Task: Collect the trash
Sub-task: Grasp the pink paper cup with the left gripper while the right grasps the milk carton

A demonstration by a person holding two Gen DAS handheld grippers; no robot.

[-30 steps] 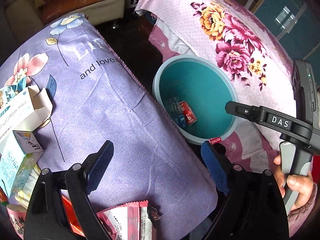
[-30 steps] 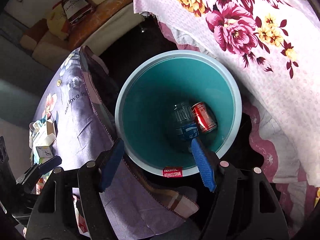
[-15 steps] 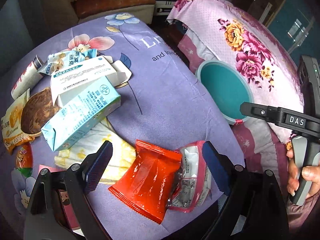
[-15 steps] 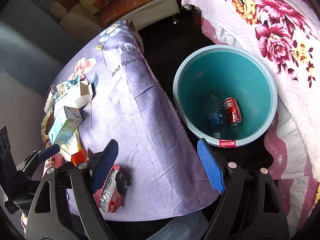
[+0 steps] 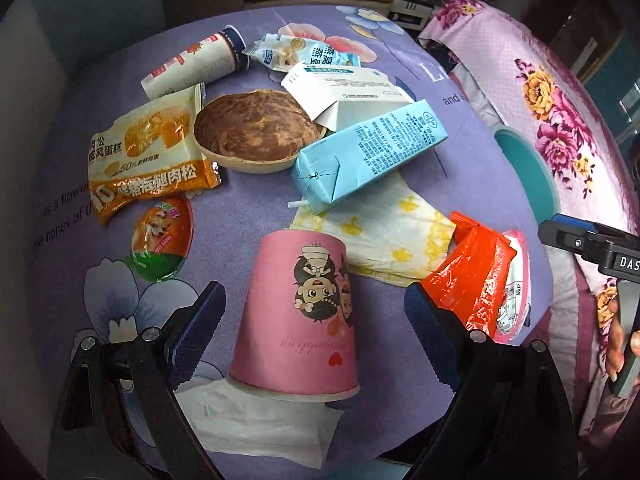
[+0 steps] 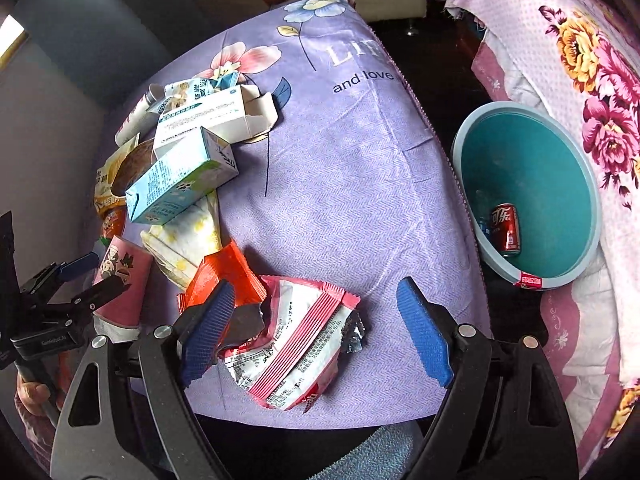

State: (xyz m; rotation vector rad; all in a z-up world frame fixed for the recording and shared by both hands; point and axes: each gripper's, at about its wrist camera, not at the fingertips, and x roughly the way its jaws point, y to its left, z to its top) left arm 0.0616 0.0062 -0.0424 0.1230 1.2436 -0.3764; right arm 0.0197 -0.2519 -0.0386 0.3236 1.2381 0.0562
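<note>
Trash lies on a purple flowered tablecloth [image 6: 340, 184]. My left gripper [image 5: 316, 320] is open around an upturned pink paper cup [image 5: 300, 312], its pads apart from the cup's sides. The cup [image 6: 124, 280] also shows in the right wrist view, with the left gripper [image 6: 88, 276] at it. My right gripper [image 6: 316, 328] is open above a pink-and-silver snack wrapper [image 6: 296, 352] near the table's front edge. An orange wrapper [image 5: 468, 280] lies beside it. The teal bin [image 6: 536, 192] stands on the floor to the right, with a red can [image 6: 506, 228] inside.
A blue carton [image 5: 368, 152], a white box [image 5: 344, 92], a brown paper bowl [image 5: 256, 132], a cake wrapper [image 5: 148, 152], a tube [image 5: 192, 68], a foil lid [image 5: 160, 240], yellow-patterned tissue [image 5: 384, 232] and a white napkin [image 5: 260, 420] crowd the table's left. A floral-covered bed [image 6: 580, 60] stands right of the bin.
Both grippers swung from the bin back over the table. The left one now straddles the pink cup; the right one hangs over the pink-and-silver wrapper. Both stayed open.
</note>
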